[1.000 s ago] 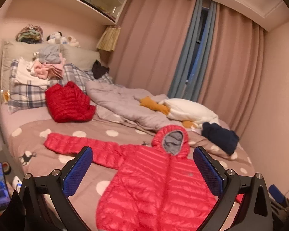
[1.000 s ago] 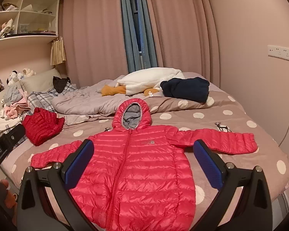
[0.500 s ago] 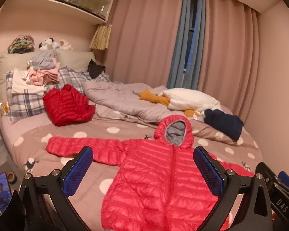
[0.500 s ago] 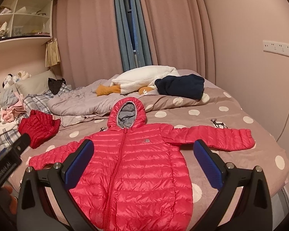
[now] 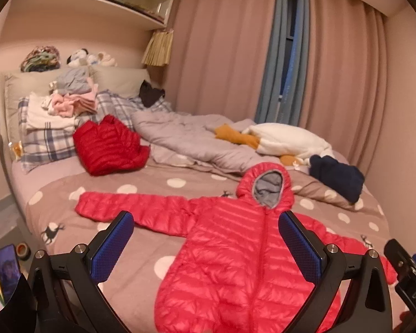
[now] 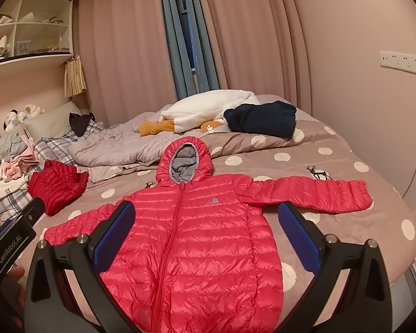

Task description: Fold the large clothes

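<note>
A pink-red hooded puffer jacket point(image 5: 235, 255) lies flat and zipped on the bed, front up, both sleeves spread out; it also shows in the right wrist view point(image 6: 197, 236). My left gripper point(image 5: 205, 222) is open and empty, held above the jacket's lower left side. My right gripper point(image 6: 208, 212) is open and empty, held above the jacket's lower middle. The left sleeve point(image 5: 133, 208) stretches toward the bed's left edge. The right sleeve point(image 6: 313, 193) stretches toward the right edge.
A folded darker red puffer jacket point(image 5: 108, 147) lies near the plaid pillows point(image 5: 45, 141). A grey quilt point(image 5: 185, 141), a white and orange plush point(image 6: 208, 113) and a navy garment point(image 6: 263, 119) lie at the far side. A stack of folded clothes point(image 5: 66, 102) sits on the pillows.
Both grippers have shifted slightly, the left view swinging right and levelling out so more of the jacket is centred. The jacket has not moved. Both grippers stay open.
</note>
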A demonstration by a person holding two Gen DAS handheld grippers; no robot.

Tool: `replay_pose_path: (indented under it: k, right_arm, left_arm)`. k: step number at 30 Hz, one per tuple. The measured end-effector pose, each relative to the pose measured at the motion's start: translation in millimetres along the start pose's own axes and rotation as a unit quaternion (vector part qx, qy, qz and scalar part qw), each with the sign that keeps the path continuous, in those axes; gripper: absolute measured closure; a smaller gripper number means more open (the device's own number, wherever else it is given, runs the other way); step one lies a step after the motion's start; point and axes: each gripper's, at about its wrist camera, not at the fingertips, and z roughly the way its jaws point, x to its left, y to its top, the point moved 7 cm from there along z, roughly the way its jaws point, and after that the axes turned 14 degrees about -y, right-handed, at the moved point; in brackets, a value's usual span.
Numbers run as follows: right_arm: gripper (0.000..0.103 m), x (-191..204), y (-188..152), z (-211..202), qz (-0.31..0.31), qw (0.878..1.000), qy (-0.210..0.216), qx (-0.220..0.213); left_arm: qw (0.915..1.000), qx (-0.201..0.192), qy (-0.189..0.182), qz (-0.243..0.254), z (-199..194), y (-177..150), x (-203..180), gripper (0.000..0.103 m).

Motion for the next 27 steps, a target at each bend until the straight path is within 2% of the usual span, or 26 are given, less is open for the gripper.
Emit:
replay_pose_path:
  k: [6,9,12,17,20,23,25,27]
  right_arm:
    - [0.0,-6,-3,3,-0.004,1.0,-0.007,0.006]
    - [0.0,-12,-3,9,0.01,1.0,-0.008,0.015]
    - [0.0,-17,-3,14,0.016,1.0,-0.014,0.02]
    - [0.0,-35,-2,24,0.05,0.998,-0.025,0.032]
    - [0.0,-47,-2,32,0.067,0.996,-0.034,0.04]
    - [0.0,-62,-3,42,0.082,0.994,-0.049,0.051]
    - [0.0,-73,-4,49,0.094,0.992,-0.06,0.057]
    - [0.0,-91,-6,60,0.111,0.989,-0.068,0.068]
  left_arm:
    - [0.9995,-0.01,0.022,-0.019,-2,1,10,0.0]
    - [0.9997,-0.004,0.015,-0.02,2,-1,9,0.0]
    - [0.9994,-0.003,0.022,-0.027,6,-2,12,0.0]
    - [0.9988,0.014,0.033,-0.034,15,-3,22,0.0]
    - [0.9978,0.0,0.044,-0.049,14,1,34,0.0]
    - [0.9953,-0.026,0.08,-0.048,17,9,55,0.0]
    - [0.9899,-0.046,0.124,-0.052,23,14,77,0.0]
    - [0.9854,-0.06,0.144,-0.067,32,15,99,0.0]
